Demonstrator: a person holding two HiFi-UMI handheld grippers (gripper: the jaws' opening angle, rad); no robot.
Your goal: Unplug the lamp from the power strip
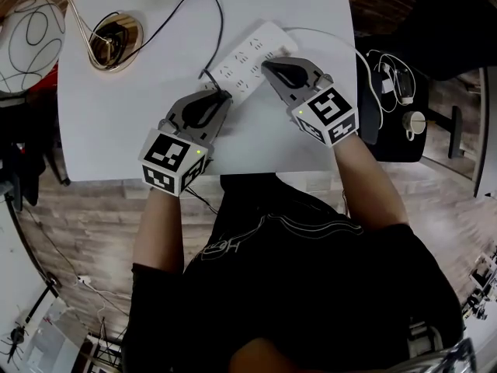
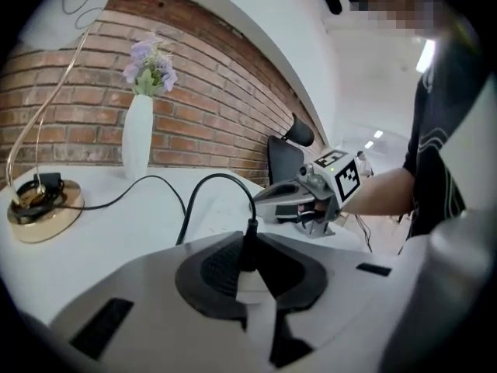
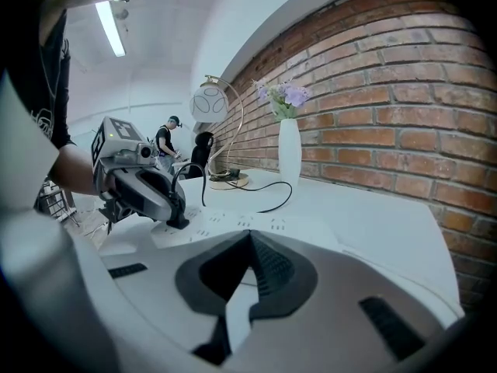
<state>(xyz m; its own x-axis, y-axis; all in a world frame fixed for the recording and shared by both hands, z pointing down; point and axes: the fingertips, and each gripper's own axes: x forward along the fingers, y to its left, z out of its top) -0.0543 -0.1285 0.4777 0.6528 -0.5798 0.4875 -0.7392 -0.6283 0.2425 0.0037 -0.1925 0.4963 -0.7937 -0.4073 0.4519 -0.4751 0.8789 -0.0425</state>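
Note:
A white power strip (image 1: 252, 49) lies slantwise in the middle of the white table (image 1: 116, 130). The lamp's black cord (image 1: 167, 22) runs from the gold lamp base (image 1: 116, 41) to a black plug (image 1: 211, 82) at the strip's near-left end. My left gripper (image 1: 220, 95) is shut on that plug (image 2: 248, 243), which stands on the strip's face (image 3: 177, 221). My right gripper (image 1: 268, 67) is shut with nothing in it, its tips down on the strip (image 3: 256, 225) further right. The lamp's round shade (image 3: 210, 103) hangs beyond the table's left end.
A white vase (image 2: 138, 150) with purple flowers stands at the table's back, against a brick wall (image 3: 404, 115). A dark side stand (image 1: 396, 107) with cables and small devices is right of the table. The table's front edge (image 1: 194, 176) lies just under both grippers.

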